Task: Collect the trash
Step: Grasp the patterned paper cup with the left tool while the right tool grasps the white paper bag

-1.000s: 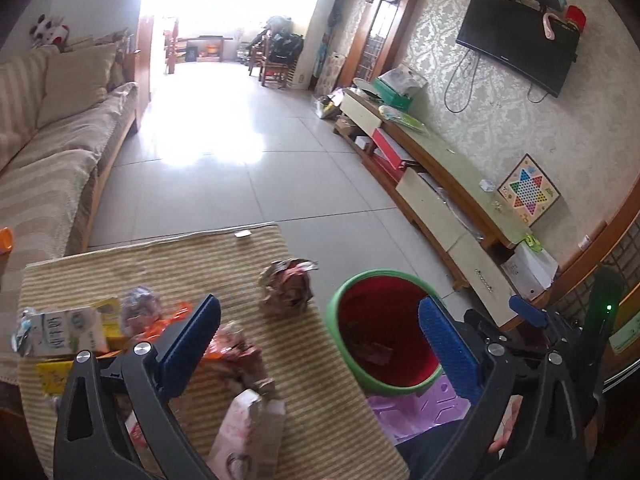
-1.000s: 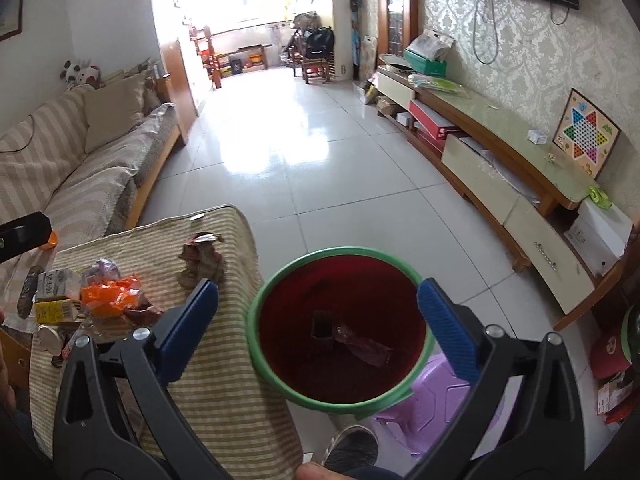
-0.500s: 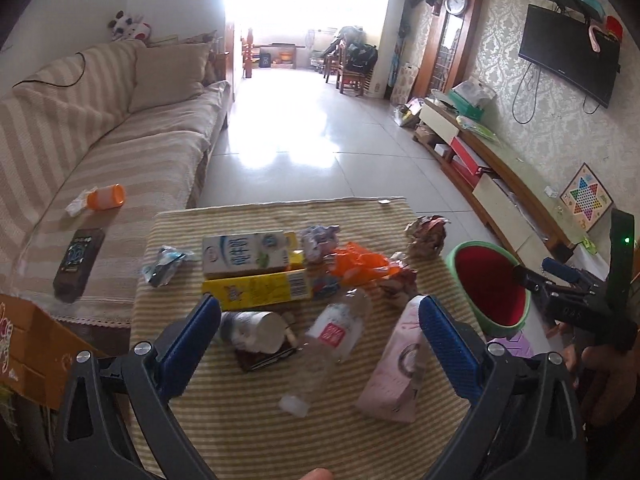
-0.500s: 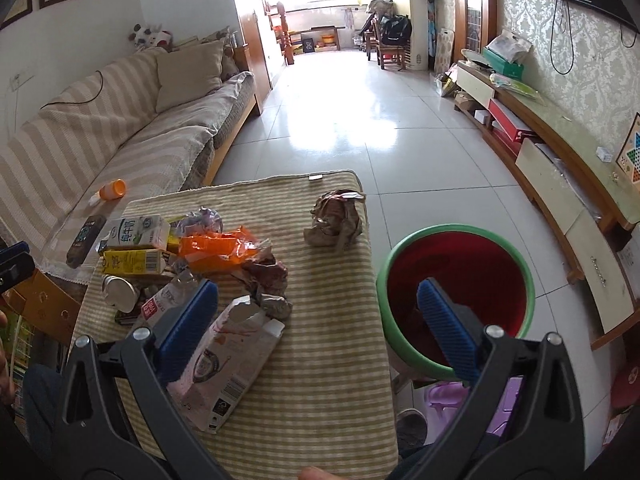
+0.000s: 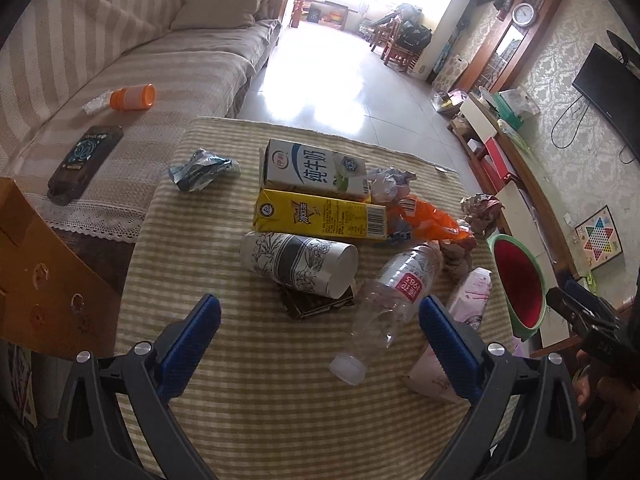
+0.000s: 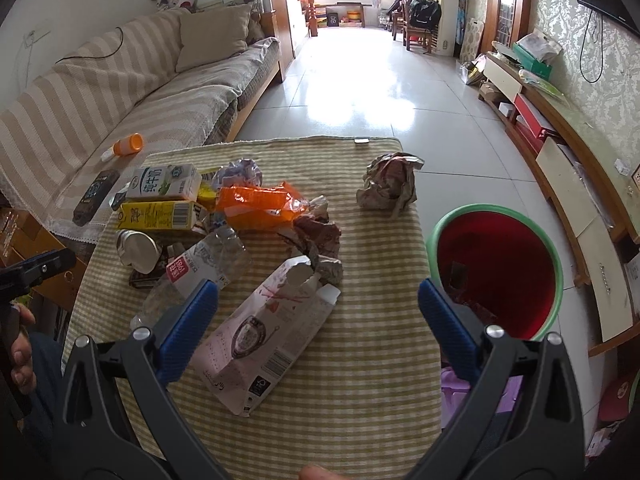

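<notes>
Trash lies on a striped tablecloth: a white milk carton, a yellow carton, a patterned paper cup on its side, a clear plastic bottle, an orange wrapper, a pink-white carton and a crumpled paper ball. A red bin with a green rim stands off the table's right edge. My left gripper hangs open above the near table, in front of the cup and bottle. My right gripper is open over the pink-white carton. Both are empty.
A striped sofa runs along the left, with an orange-capped bottle and a dark remote on it. A brown cardboard box sits at the table's left. A low TV cabinet lines the right wall. Tiled floor stretches beyond.
Both views have swung left from the red bin to the trash on the table. Both grippers stay open and empty.
</notes>
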Available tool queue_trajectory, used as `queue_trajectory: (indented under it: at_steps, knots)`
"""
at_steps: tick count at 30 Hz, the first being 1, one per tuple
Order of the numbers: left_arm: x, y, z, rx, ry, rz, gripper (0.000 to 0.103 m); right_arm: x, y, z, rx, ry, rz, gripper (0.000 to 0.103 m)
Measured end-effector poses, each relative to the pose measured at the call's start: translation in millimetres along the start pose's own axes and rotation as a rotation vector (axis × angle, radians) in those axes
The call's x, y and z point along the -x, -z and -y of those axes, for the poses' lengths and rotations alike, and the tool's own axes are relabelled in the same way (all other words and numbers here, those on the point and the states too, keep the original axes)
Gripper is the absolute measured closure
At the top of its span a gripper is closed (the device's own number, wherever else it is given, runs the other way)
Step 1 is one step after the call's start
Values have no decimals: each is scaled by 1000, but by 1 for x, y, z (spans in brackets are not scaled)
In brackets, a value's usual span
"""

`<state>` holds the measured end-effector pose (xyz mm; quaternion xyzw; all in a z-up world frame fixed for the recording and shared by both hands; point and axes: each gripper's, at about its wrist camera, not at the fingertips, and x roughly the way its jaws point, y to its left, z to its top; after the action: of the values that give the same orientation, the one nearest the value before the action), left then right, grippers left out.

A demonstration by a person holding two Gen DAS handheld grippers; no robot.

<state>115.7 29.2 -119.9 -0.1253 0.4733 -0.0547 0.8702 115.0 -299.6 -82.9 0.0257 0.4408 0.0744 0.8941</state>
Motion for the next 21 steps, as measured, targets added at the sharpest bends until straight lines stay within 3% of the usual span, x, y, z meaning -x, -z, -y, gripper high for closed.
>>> queue_trajectory:
  at_steps: [10,21]
  knots:
    - [-67,-18,-7,-104,-6,-80,8,-41,23,-17,-47,-66,-126,5]
    - [-107,-28,-21,-113,48,-125,8,-94,30,-37,-78,-22,-254,5]
